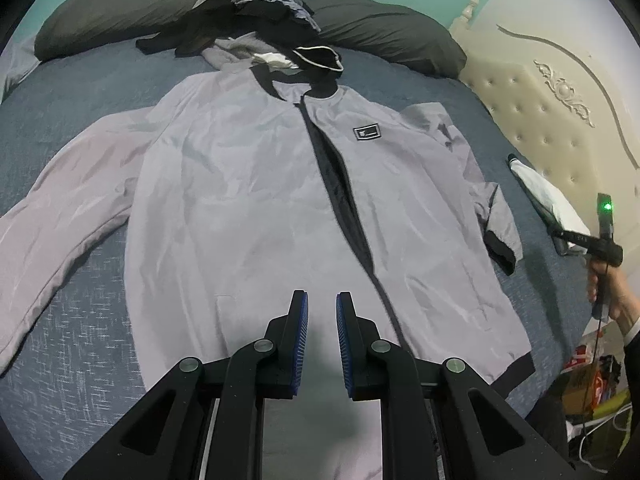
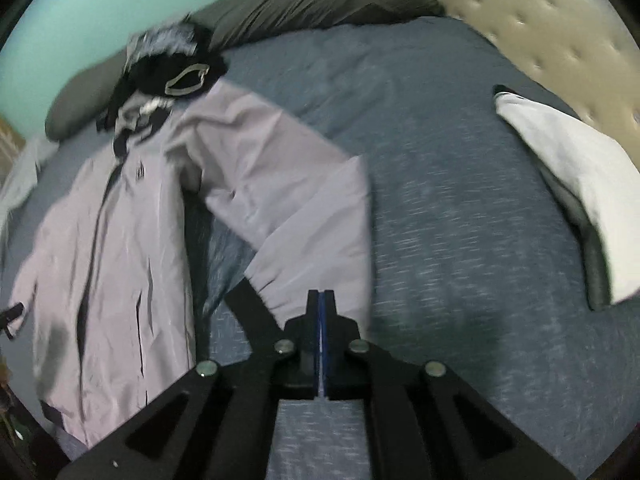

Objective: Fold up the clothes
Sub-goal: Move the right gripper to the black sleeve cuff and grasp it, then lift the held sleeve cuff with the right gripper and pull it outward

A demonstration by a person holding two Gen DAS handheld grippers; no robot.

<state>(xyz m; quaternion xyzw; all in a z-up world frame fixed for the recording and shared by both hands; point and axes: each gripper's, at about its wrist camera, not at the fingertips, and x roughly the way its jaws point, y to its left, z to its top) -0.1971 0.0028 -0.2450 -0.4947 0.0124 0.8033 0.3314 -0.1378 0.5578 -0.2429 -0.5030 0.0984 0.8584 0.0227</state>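
Note:
A light grey zip jacket (image 1: 240, 200) with black trim lies face up on the blue bed, hood toward the pillows. Its left sleeve (image 1: 52, 216) is spread out; its right sleeve (image 1: 492, 216) lies bunched beside the body. My left gripper (image 1: 322, 300) is open and empty, just above the jacket's lower front. In the right wrist view the jacket (image 2: 112, 248) is at the left and its sleeve (image 2: 288, 208) stretches toward my right gripper (image 2: 321, 294). The jaws are closed, right at the sleeve's cuff end; the view is blurred, so a grip on cloth is unclear.
A pile of dark clothes (image 1: 248, 12) sits by the hood on a long dark pillow (image 1: 384, 28). A folded white garment (image 2: 580, 184) lies at the bed's right side, near the cream tufted headboard (image 1: 560, 92). Clutter (image 1: 592, 376) lies off the bed's corner.

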